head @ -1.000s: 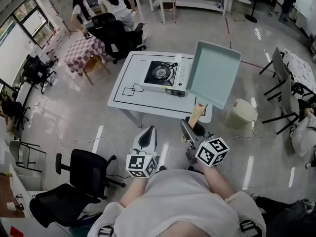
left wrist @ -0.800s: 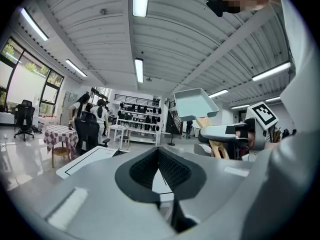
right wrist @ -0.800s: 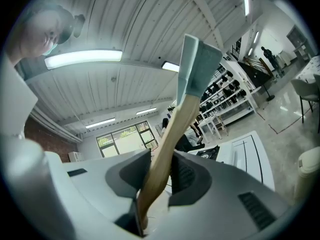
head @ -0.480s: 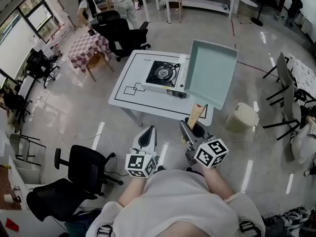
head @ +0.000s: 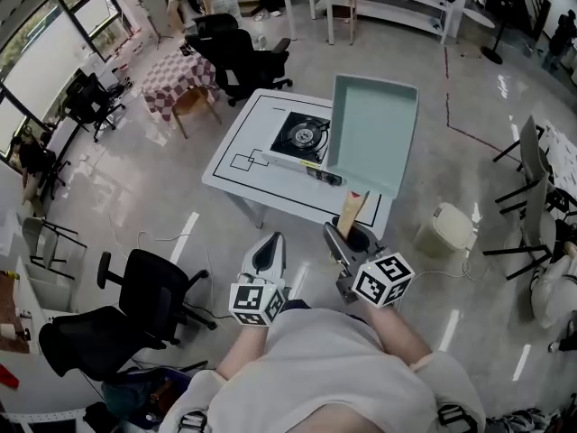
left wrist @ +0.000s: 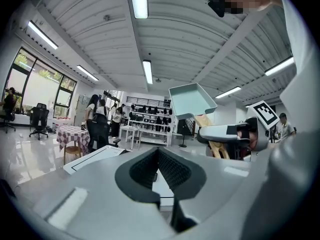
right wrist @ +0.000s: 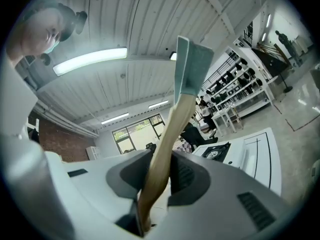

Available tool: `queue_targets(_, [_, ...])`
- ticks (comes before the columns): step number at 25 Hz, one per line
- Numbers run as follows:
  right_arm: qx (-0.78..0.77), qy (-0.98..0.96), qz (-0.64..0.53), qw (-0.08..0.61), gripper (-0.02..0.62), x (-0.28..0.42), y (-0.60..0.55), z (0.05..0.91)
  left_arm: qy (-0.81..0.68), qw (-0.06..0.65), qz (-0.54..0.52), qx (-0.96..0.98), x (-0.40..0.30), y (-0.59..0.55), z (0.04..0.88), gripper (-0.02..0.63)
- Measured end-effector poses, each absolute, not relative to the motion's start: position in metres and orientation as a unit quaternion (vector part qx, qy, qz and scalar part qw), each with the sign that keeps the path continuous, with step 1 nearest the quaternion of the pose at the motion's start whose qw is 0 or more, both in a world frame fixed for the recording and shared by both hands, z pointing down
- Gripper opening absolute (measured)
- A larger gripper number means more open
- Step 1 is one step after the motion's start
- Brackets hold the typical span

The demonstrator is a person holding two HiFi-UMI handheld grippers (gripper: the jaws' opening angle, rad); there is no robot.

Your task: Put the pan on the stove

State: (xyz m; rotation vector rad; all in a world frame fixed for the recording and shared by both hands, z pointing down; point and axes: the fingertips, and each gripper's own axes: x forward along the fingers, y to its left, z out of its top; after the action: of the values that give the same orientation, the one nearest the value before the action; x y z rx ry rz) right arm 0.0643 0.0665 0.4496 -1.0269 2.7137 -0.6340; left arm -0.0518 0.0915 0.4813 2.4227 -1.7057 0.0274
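Observation:
The pan (head: 371, 133), square and pale teal with a wooden handle (head: 352, 211), is held up in the air and tilted. It hides the right part of the stove (head: 302, 138), a portable gas burner on the white table (head: 239, 152). My right gripper (head: 348, 238) is shut on the handle (right wrist: 161, 159), and the pan (right wrist: 193, 64) rises above its jaws. Beyond them are the stove (right wrist: 218, 152) and the table (right wrist: 260, 151). My left gripper (head: 268, 249) hangs empty in front of the table with its jaws together (left wrist: 156, 153). Its view shows the pan (left wrist: 192, 100) to the right.
Black office chairs (head: 149, 291) stand at my left on the floor. A pale bin (head: 449, 229) sits right of the table, with folding chairs (head: 532, 165) beyond it. A checkered table (head: 178, 72), more chairs and people are behind the white table.
The table and stove have shifted in the head view. The pan now stands a little more upright and hides the stove's right end. Both grippers keep their places.

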Motion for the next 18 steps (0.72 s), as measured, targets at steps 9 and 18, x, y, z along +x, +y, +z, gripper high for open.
queue_targets(9, [-0.313,0.919,-0.227,0.072,0.1,0.049,0.029,0.461,-0.589,0.096,0.009,0.802,-0.06,0.056,0.491,0.011])
queue_targets(18, [-0.299,0.919,-0.245,0.079,0.1,-0.005,-0.054,0.483,-0.573,0.098,0.012,0.814,-0.116,-0.044,0.505,0.011])
